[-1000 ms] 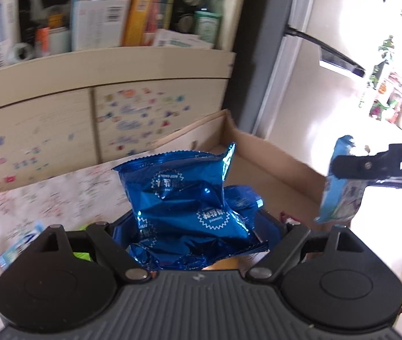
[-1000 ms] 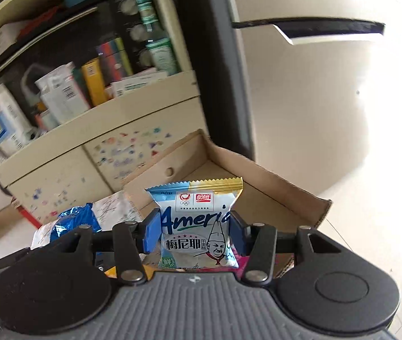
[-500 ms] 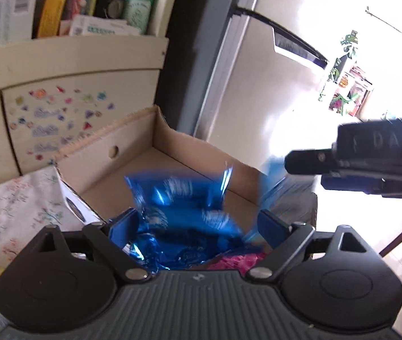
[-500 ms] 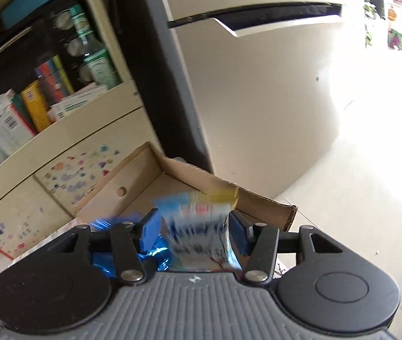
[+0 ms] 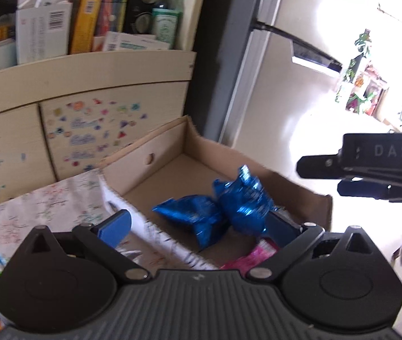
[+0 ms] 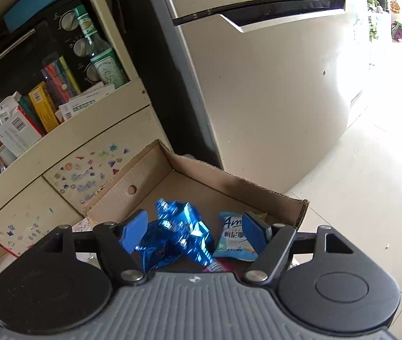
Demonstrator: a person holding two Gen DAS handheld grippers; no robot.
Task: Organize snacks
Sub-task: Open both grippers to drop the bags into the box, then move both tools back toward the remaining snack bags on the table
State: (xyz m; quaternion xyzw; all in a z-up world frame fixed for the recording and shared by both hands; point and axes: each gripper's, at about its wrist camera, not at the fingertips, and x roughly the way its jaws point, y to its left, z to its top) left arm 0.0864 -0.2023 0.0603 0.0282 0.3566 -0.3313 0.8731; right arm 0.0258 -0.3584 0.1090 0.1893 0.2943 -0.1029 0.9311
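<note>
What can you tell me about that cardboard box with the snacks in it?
The cardboard box is a shallow, open-topped tray of plain brown corrugated board with low walls, ragged torn edges and a round hole in its left wall. It sits in front of a stickered wooden cabinet, next to a flowered cloth. Much of its floor is bare. Near the front lie shiny blue foil packets, a white and blue snack pack and something pink.

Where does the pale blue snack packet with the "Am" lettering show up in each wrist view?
Left wrist: not visible; only blue foil bags lie in the cardboard box.
Right wrist: the pale blue packet lies low centre-right, inside the box, beside the foil bags.
Shared landmark: the round hole in the box's wall.
</note>
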